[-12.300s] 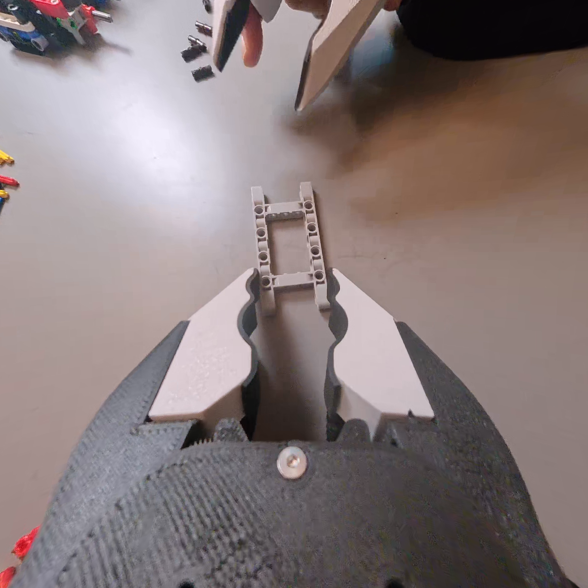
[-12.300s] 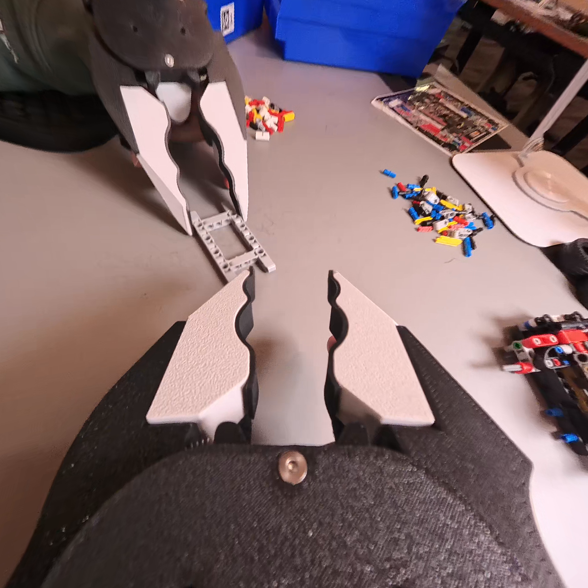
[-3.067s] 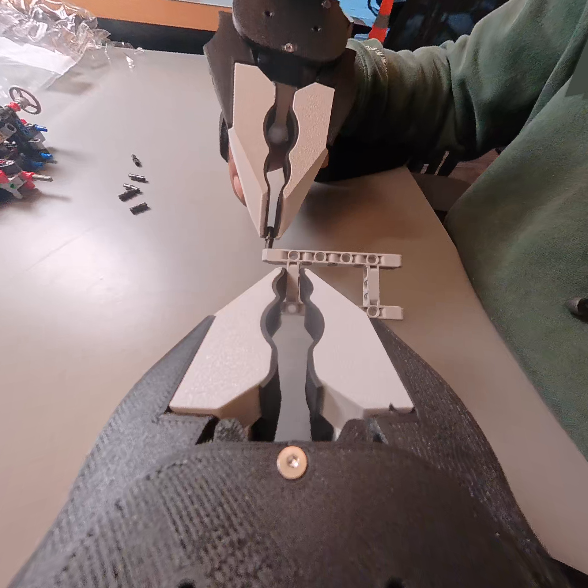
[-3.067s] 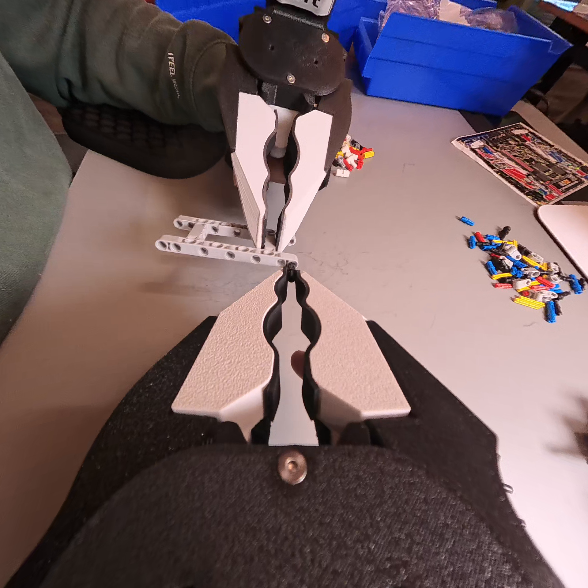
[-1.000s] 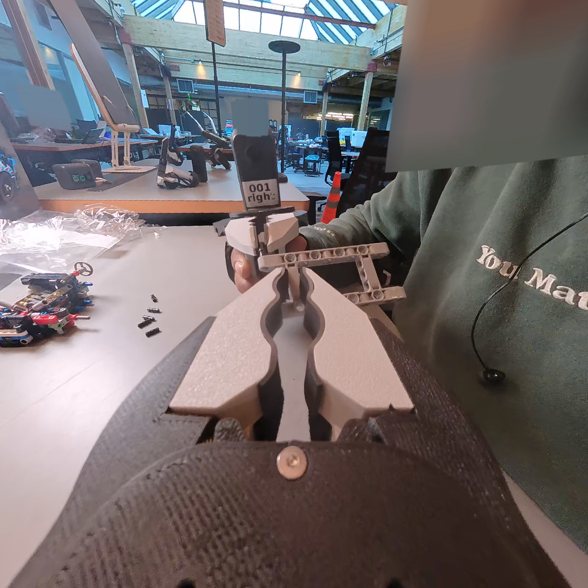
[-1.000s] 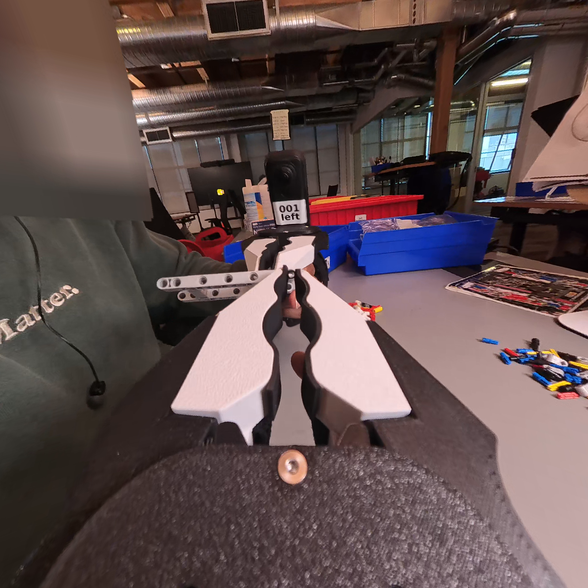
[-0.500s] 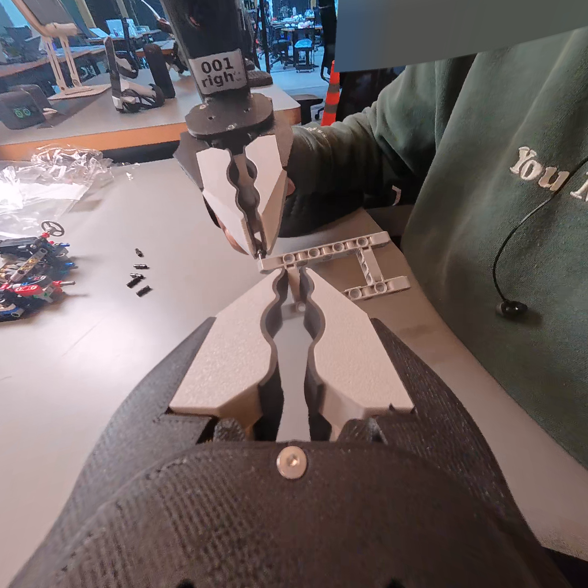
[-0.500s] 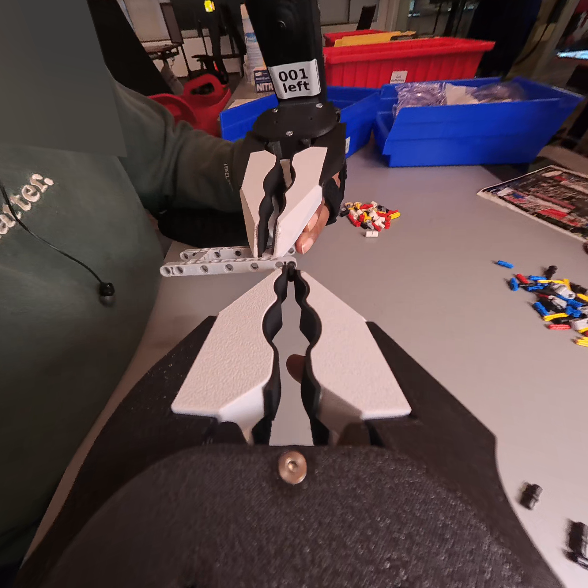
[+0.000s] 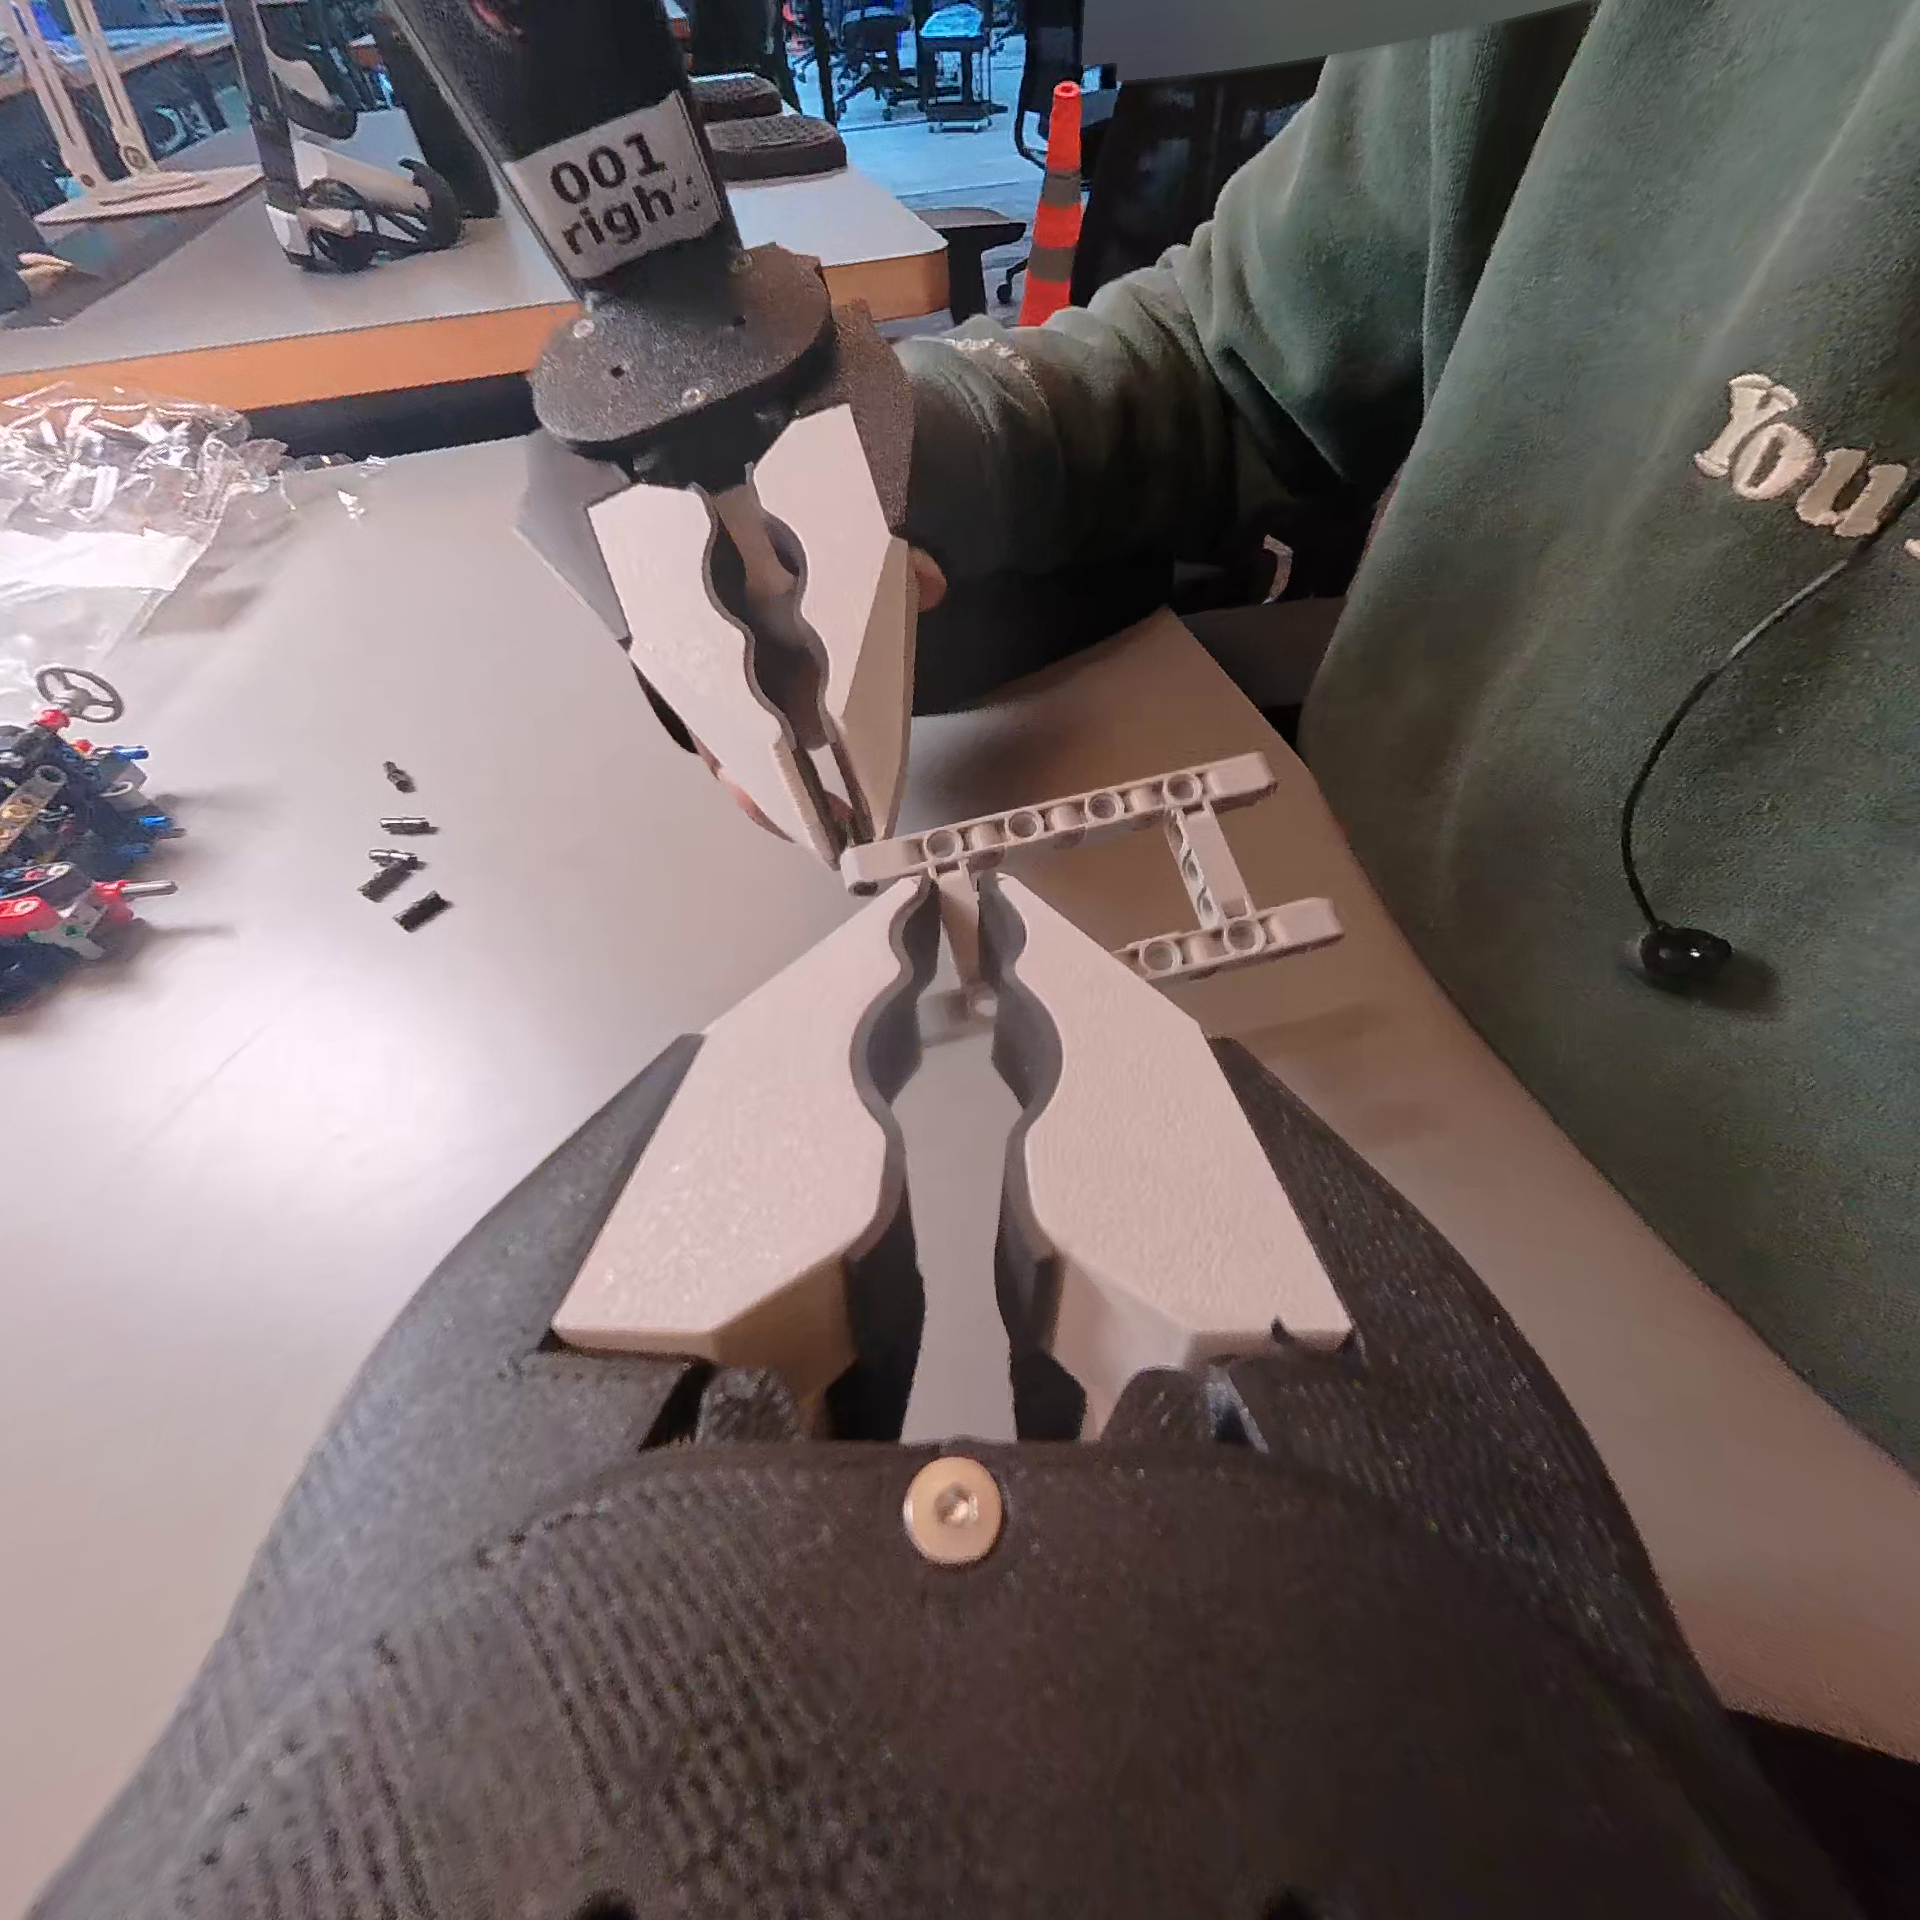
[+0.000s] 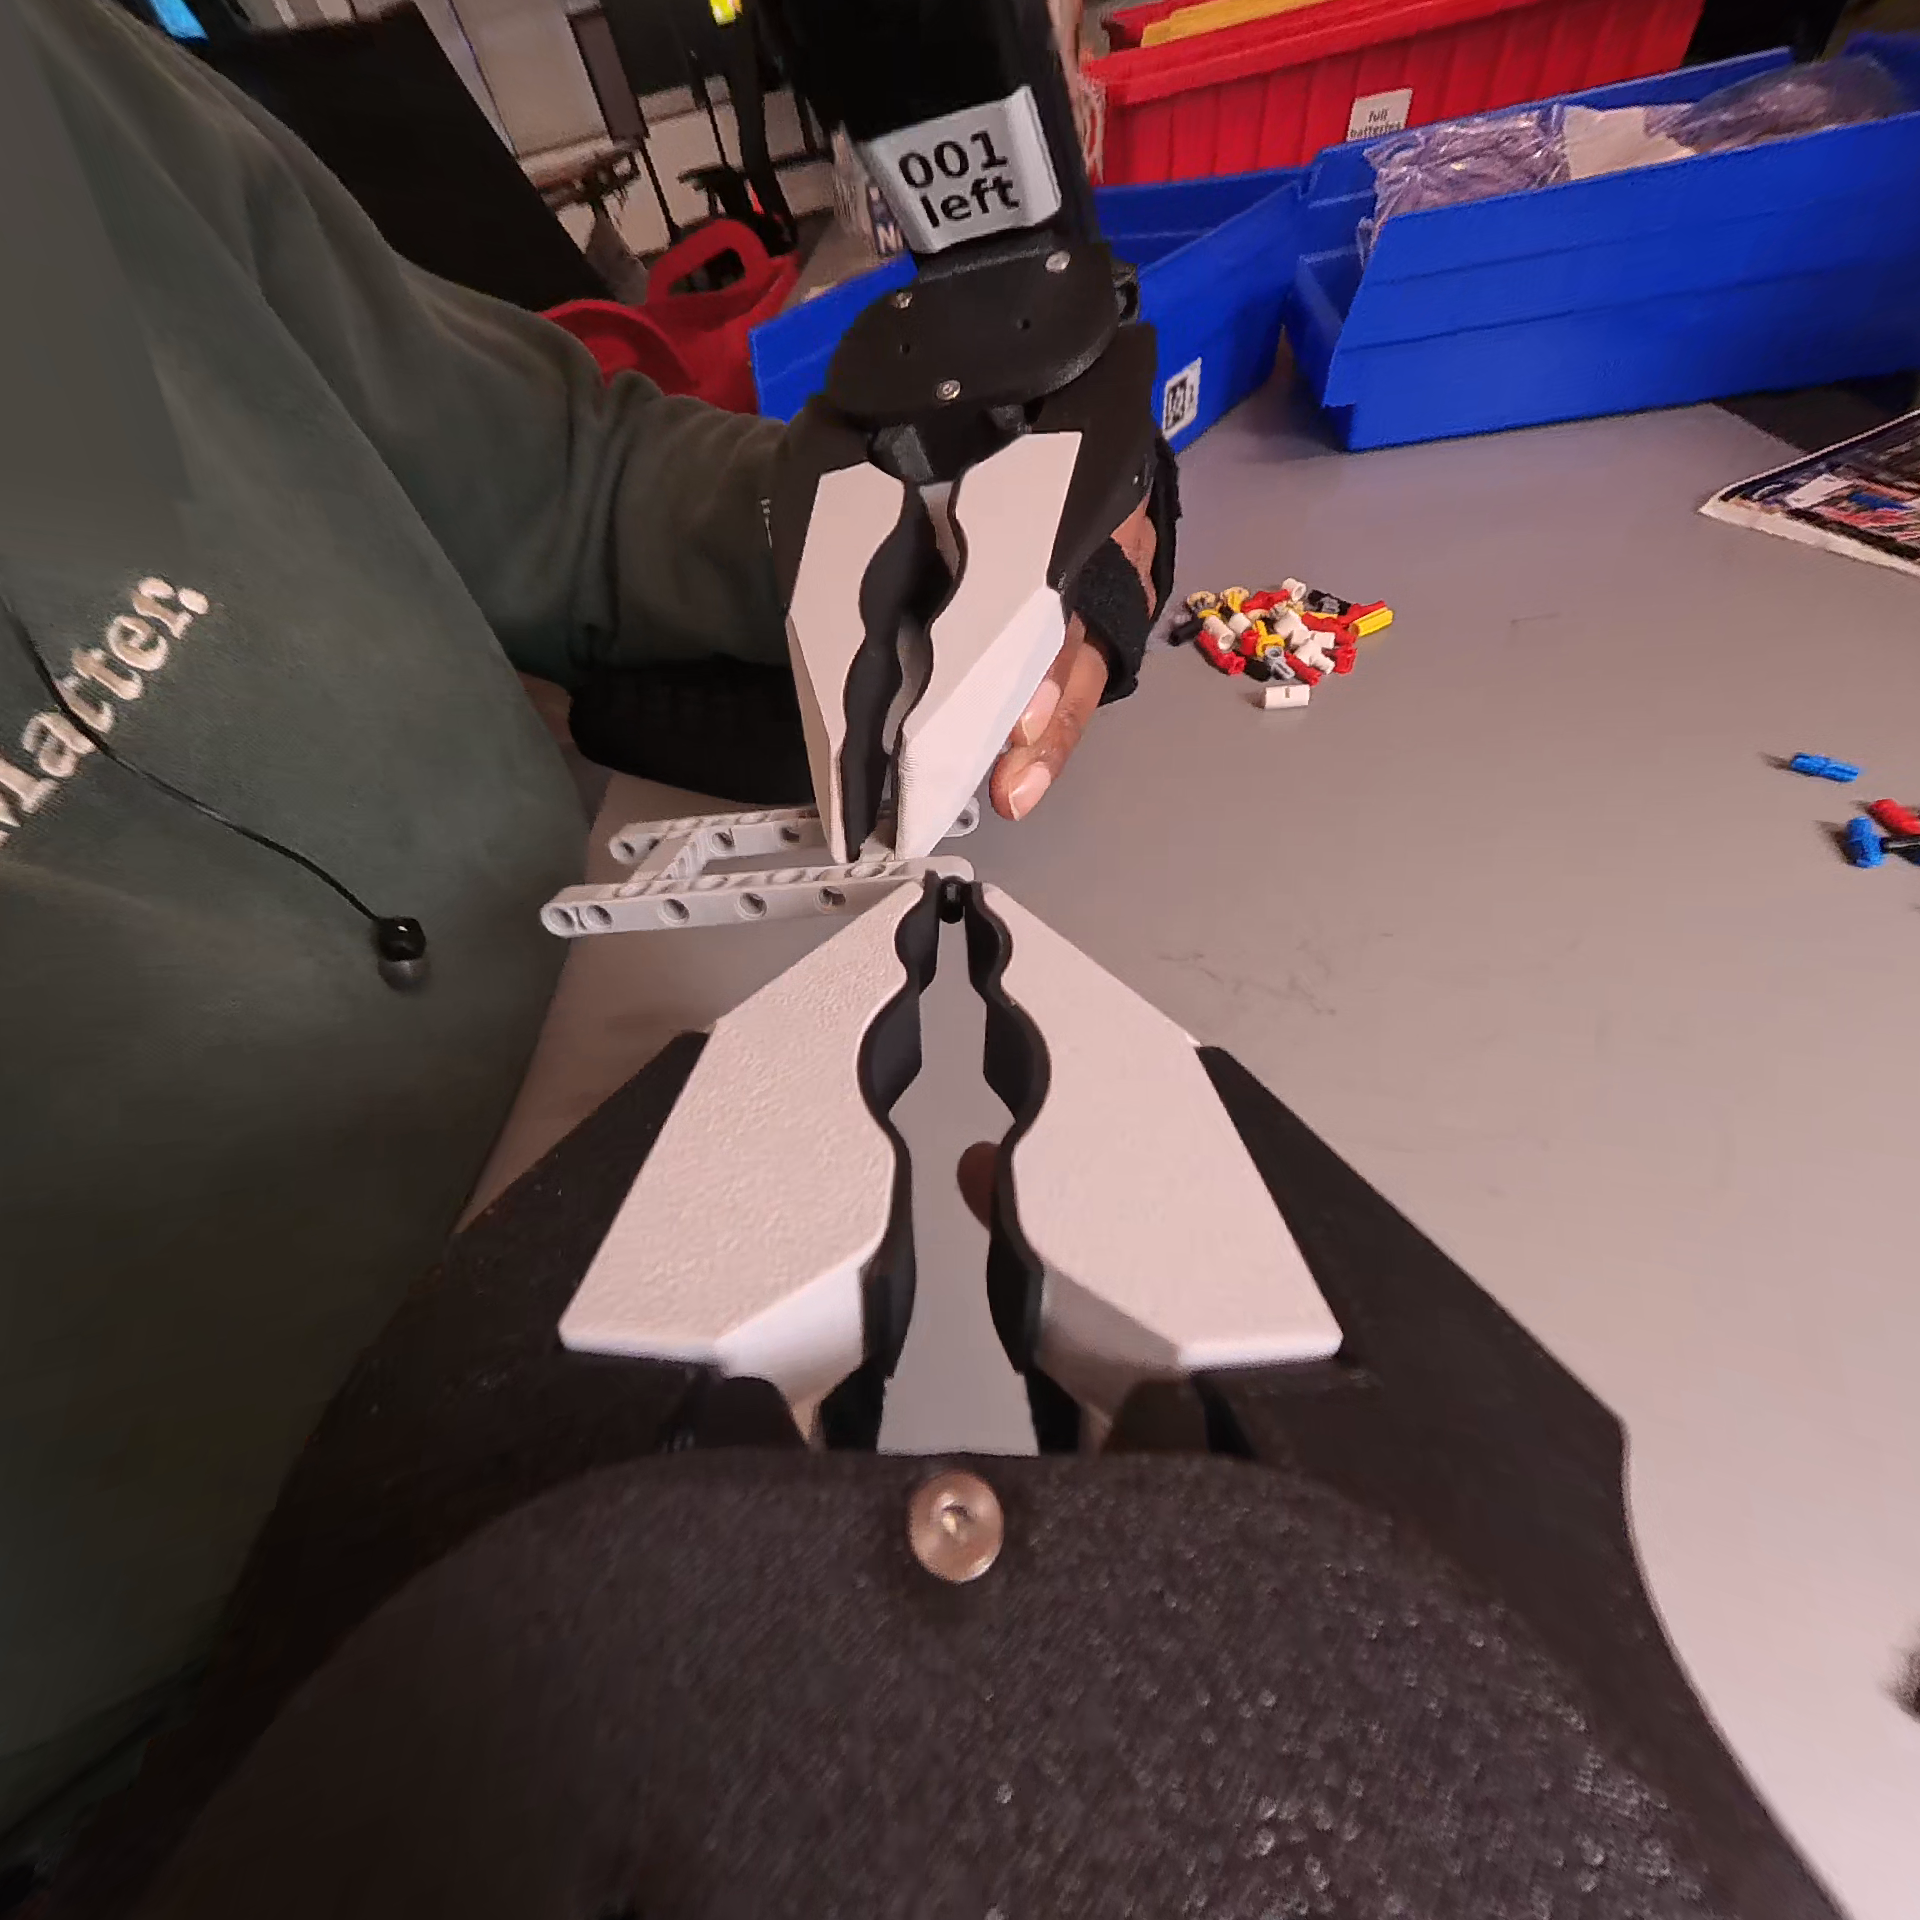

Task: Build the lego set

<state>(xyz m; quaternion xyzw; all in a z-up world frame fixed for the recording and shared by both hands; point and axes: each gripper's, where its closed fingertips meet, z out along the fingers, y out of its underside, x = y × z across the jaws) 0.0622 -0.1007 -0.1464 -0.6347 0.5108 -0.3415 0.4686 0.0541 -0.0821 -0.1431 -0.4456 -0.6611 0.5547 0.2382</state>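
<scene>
- Two grippers meet above the grey table (image 9: 312,1091), near its edge
- left gripper (image 9: 961,909) is clenched on a crossbar of the grey lego frame (image 9: 1101,831), steadying it in the air
- right gripper (image 10: 945,902) pinches a small black pin (image 10: 948,914), aimed at the frame's end hole, likely for insertion

Each gripper handle wears a white printed label (image 9: 621,197); the green sweatshirt (image 9: 1662,623) carries pale stitched lettering

Since a second ago I've tipped both grippers down toward the table (image 9: 312,1039). Grey frame (image 9: 1060,831) now hangs low over it; right gripper (image 9: 847,831) at its 9 o'clock end.
</scene>
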